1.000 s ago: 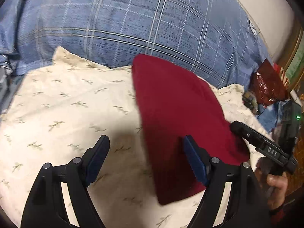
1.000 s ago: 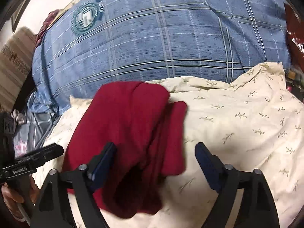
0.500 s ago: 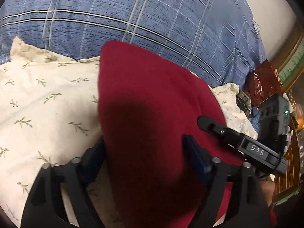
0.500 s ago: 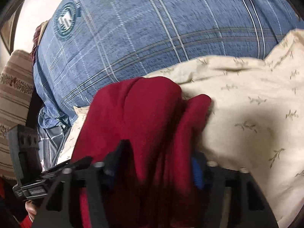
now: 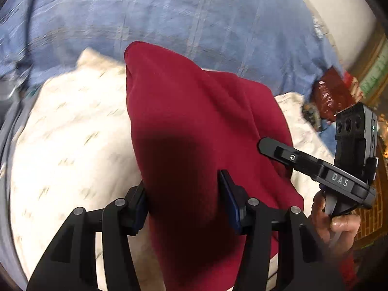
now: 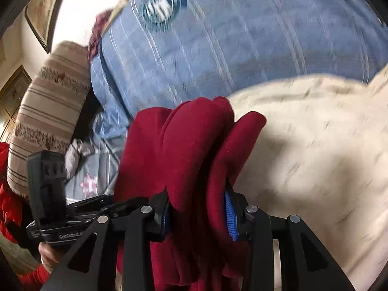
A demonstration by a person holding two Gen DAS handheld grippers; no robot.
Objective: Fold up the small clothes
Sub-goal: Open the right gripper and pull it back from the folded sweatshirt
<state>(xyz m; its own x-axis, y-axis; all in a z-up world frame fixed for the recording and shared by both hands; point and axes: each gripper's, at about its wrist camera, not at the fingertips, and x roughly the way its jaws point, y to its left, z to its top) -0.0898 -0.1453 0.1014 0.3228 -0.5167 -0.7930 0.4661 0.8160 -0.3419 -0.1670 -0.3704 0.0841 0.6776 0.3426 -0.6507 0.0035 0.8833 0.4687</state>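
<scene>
A dark red garment (image 5: 194, 121) lies bunched on a cream sheet with a leaf print (image 5: 72, 133). In the left wrist view my left gripper (image 5: 183, 184) is closing, with a thick fold of the red cloth between its blue pads, which press into it. My right gripper (image 6: 196, 196) is also closing and pinches several bunched folds of the red garment (image 6: 189, 140). The cloth hides both pairs of fingertips. Each gripper's body shows at the side of the other's view, held by a hand (image 5: 339, 223).
A blue plaid cover (image 5: 194, 19) fills the far side of the bed. A striped beige cushion (image 6: 48, 109) stands at the left in the right wrist view. A red foil packet (image 5: 329, 94) and clutter lie at the right edge.
Both grippers stood open over the flat garment, moved in onto it and narrowed on its folds. The cloth is now gathered and raised into a ridge between them.
</scene>
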